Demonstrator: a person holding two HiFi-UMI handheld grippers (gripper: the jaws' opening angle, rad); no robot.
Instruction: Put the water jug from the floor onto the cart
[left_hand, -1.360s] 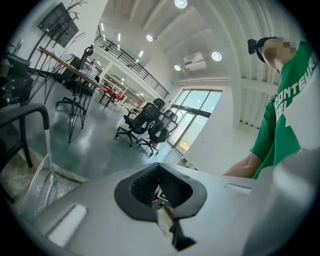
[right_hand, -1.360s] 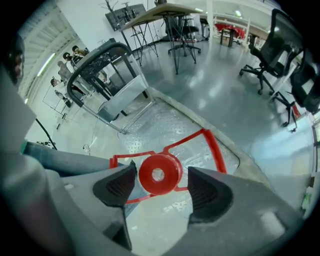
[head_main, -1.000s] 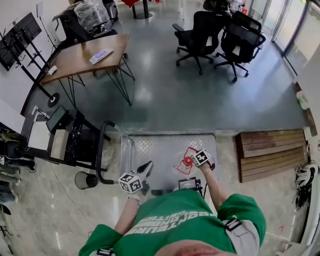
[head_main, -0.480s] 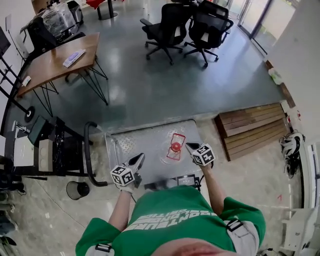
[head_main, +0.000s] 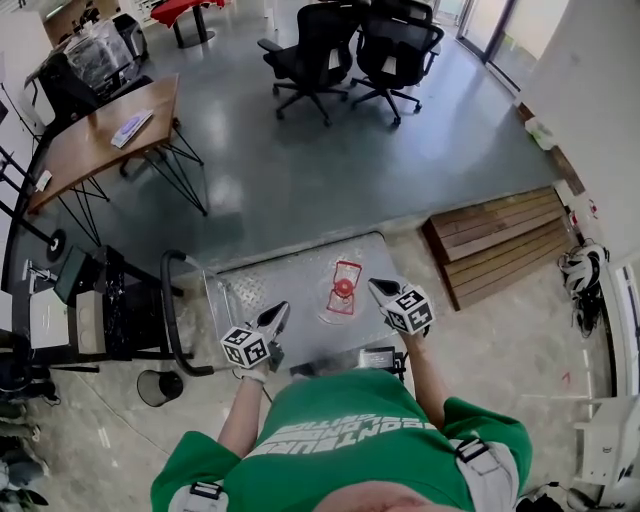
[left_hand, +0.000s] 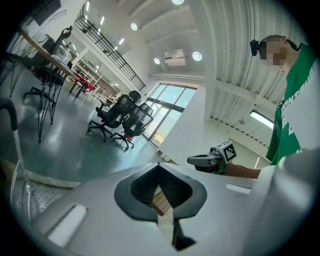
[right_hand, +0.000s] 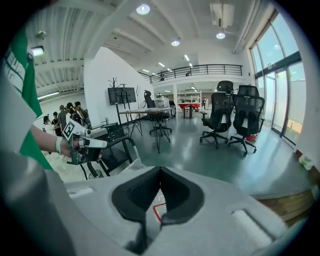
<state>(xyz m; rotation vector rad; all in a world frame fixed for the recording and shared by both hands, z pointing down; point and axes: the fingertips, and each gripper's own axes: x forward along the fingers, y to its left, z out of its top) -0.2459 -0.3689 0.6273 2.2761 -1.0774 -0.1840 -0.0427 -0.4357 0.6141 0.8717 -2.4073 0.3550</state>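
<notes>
Moved: right gripper (head_main: 377, 288) has risen off the jug (head_main: 342, 290); a second ago it was at the cap.
Cart (head_main: 255, 280): grey deck, bearing the jug.
Left gripper (head_main: 279, 312): jaws together, empty, over the deck's near edge.
Jug: on the deck, red cap up, between the grippers.
Right gripper: jaws together, empty, just right of the jug.

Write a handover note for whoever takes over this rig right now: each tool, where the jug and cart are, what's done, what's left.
Left tool: shut, empty, over the cart's near edge.
Right tool: shut, empty, raised just right of the jug.
Water jug: on the cart deck, red cap up, free of both tools.
Done: jug is off the floor and on the cart.
Left: apparently nothing; maybe check that it sits steady.
</notes>
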